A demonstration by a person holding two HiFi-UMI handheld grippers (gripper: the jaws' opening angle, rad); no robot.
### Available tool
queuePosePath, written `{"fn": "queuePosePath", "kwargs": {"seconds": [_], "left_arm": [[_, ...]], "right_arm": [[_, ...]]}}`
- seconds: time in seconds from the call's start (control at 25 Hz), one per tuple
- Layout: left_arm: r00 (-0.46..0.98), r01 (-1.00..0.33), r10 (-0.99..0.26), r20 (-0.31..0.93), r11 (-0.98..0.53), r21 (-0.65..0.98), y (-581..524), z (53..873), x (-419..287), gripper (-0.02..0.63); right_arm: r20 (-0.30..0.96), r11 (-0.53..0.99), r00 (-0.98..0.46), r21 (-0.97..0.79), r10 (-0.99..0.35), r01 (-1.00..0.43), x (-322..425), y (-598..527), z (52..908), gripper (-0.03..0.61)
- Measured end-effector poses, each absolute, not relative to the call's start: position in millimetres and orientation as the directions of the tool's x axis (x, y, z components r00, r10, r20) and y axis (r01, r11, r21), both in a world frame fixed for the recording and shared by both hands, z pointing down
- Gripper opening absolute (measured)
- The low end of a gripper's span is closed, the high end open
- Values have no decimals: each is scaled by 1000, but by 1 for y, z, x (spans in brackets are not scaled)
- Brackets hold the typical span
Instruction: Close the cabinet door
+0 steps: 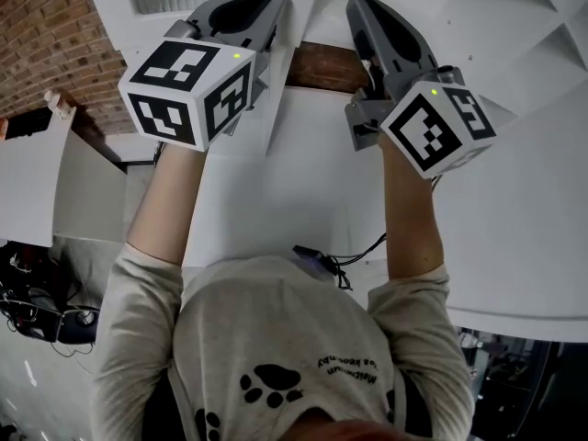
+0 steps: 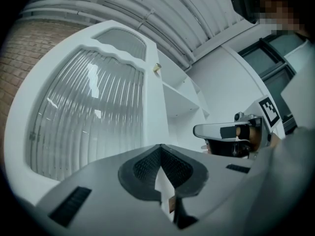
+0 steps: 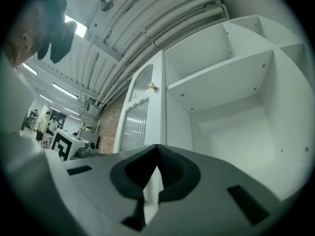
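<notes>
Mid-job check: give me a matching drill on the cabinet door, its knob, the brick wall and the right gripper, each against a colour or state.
Things:
1. cabinet door
2. knob
3. brick wall
4. right gripper

Colour or state:
a. shut, nothing between the jaws
b. gold
c. standing open
d. red-brown

Pairs: 1-c, 2-b, 3-d, 4-a.

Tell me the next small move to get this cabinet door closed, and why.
Probably press the left gripper against the door near its knob and swing it toward the shelves. The door stands open with its ribbed face toward that gripper, whose jaws are together and hold nothing.
</notes>
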State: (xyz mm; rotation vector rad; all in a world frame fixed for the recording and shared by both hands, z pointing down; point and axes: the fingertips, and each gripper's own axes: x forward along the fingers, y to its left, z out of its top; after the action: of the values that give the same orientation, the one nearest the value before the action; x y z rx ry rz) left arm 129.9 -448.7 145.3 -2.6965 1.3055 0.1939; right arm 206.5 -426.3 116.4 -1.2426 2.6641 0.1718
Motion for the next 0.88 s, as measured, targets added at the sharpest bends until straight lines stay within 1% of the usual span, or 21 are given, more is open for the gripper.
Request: {"fn": "queuePosePath", "kwargs": {"seconds": [0.24, 0.64, 0.88], "left_arm": [[593, -804, -783, -187, -589, -79, -412, 147, 122, 8], [481, -874, -847, -226, -445, -194, -349, 163, 97, 8], [459, -887, -863, -212, -430, -170, -317, 192, 93, 8]], "right_arm": [[-261, 574, -564, 44, -783, -817, 204, -402, 120, 9], [-303, 456, -459, 85, -835, -886, 203, -352, 150, 9], [-290, 395, -414, 124, -863, -910, 200, -320, 184, 9]]}}
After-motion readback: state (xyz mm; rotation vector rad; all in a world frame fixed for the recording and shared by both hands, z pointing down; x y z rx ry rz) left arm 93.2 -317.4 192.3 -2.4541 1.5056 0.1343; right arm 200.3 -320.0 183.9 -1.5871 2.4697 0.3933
